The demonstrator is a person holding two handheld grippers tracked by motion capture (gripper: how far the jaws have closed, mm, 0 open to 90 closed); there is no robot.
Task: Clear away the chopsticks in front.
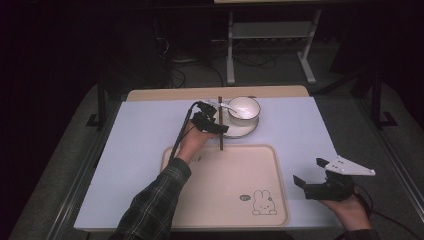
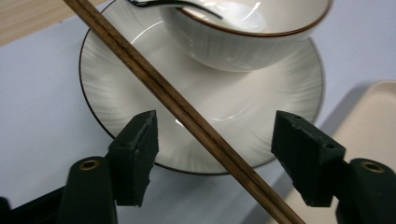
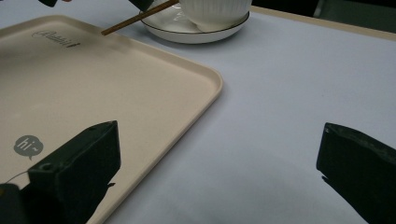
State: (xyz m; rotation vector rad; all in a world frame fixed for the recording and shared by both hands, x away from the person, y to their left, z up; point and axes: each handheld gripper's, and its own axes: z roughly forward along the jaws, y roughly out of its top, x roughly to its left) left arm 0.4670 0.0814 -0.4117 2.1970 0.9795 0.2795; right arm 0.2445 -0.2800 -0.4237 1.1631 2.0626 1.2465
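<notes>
A white bowl [image 1: 244, 107] with a spoon [image 1: 227, 106] in it stands on a white saucer [image 1: 247, 129] at the back of the table. Dark wooden chopsticks [image 1: 220, 142] lie across the saucer's left rim, their near end over the edge of a beige tray [image 1: 225, 185]. My left gripper [image 1: 216, 119] is open. In the left gripper view the chopsticks [image 2: 187, 114] run diagonally between the jaws above the saucer [image 2: 261, 98], touching neither. My right gripper [image 1: 310, 171] is open and holds nothing, just right of the tray.
The tray [image 3: 116, 84] carries a rabbit drawing [image 1: 263, 202] near its front right corner. The table [image 1: 300, 125] has a pale lavender top with a wooden strip along the back edge. A metal frame [image 1: 270, 30] stands on the floor behind it.
</notes>
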